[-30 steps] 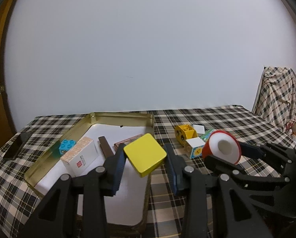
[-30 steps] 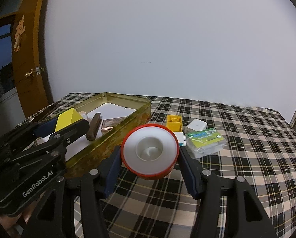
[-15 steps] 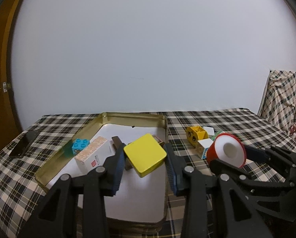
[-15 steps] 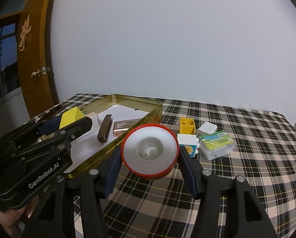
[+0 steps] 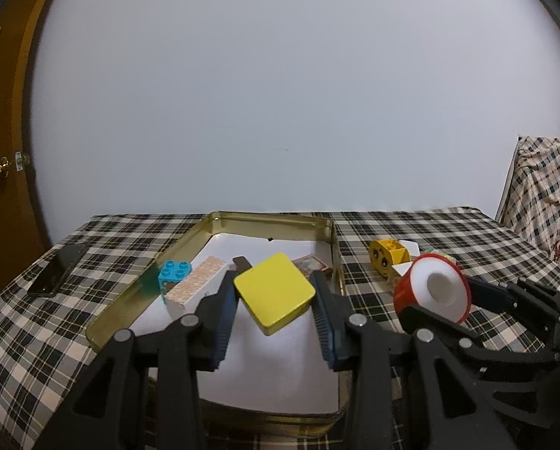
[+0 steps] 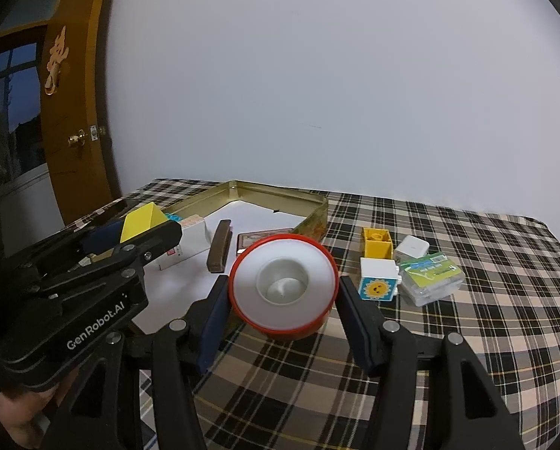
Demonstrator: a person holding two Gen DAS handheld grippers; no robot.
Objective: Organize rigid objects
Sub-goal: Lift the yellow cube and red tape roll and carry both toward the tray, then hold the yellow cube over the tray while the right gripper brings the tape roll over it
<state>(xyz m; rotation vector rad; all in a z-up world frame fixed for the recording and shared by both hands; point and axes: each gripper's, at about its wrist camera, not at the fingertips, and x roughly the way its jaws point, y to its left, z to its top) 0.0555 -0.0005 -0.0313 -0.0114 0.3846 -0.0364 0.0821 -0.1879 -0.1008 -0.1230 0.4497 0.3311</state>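
Partway: my left gripper (image 5: 274, 296) clamps the yellow block (image 5: 274, 292) over the gold tin (image 5: 212, 225), my right gripper (image 6: 282, 292) clamps the red-rimmed cup (image 6: 282, 285) beside it, several pieces already binned, four small items (image 6: 411, 266) left on the cloth

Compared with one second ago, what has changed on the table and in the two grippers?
Both views have drawn back a little: the gold tin and the loose blocks now sit farther away in the picture. The left gripper still holds the yellow block, the right gripper the red-rimmed roll. Nothing else moved.
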